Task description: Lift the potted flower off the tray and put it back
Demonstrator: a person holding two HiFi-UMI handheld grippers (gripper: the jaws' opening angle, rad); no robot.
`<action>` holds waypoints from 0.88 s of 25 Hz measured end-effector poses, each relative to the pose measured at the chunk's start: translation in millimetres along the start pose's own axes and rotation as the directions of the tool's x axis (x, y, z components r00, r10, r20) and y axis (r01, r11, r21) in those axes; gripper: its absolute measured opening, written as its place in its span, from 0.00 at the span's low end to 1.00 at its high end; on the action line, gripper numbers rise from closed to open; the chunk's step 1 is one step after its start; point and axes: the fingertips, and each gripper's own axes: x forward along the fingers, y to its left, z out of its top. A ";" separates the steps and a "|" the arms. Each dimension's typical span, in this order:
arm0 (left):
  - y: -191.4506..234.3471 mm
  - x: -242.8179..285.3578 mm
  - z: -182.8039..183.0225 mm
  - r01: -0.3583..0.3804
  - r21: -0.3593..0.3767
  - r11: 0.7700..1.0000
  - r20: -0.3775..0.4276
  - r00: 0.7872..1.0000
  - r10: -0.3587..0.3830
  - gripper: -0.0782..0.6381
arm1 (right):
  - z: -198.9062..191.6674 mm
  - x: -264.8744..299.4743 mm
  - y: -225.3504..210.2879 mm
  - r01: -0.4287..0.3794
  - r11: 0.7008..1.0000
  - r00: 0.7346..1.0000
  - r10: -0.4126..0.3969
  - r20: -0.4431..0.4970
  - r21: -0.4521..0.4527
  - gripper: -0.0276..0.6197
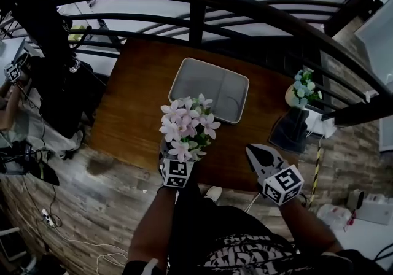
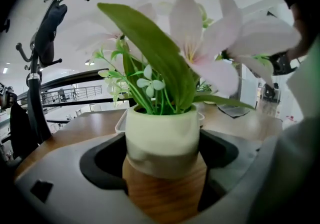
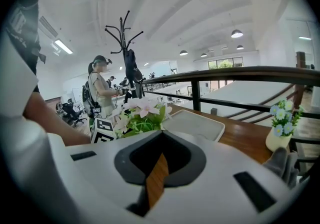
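The potted flower (image 1: 186,125), pink-white blooms in a cream pot (image 2: 162,138), sits between the jaws of my left gripper (image 1: 178,156), which is shut on the pot. It is off the grey tray (image 1: 230,92), over the wooden table (image 1: 132,108) just in front of the tray's near left corner. In the left gripper view, my left gripper (image 2: 162,155) clasps the pot's lower band, and the tray's rim (image 2: 120,123) shows behind. My right gripper (image 1: 256,154) hovers at the table's front edge, shut on nothing. The right gripper view shows the flower (image 3: 140,113) left of the tray (image 3: 195,124).
A second small vase of blue flowers (image 1: 301,91) stands on a dark mat (image 1: 288,132) at the table's right end. A black railing (image 1: 196,19) runs behind the table. A person (image 3: 102,88) and a coat stand (image 3: 129,63) are further off.
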 end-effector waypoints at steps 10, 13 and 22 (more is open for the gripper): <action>71.4 82.8 80.5 0.064 0.040 0.997 0.052 0.996 -0.066 0.76 | 57.7 62.8 -25.5 0.068 0.996 0.996 -0.070 0.046 0.051 0.03; 84.6 108.2 96.2 0.087 0.059 0.995 0.050 0.995 -0.090 0.76 | 64.6 70.8 -41.6 0.103 0.992 0.993 -0.106 0.047 0.069 0.03; 87.6 188.4 80.8 0.171 0.081 0.982 -0.006 0.985 -0.171 0.75 | 57.6 74.3 -90.2 0.220 0.966 0.974 -0.225 0.025 0.134 0.03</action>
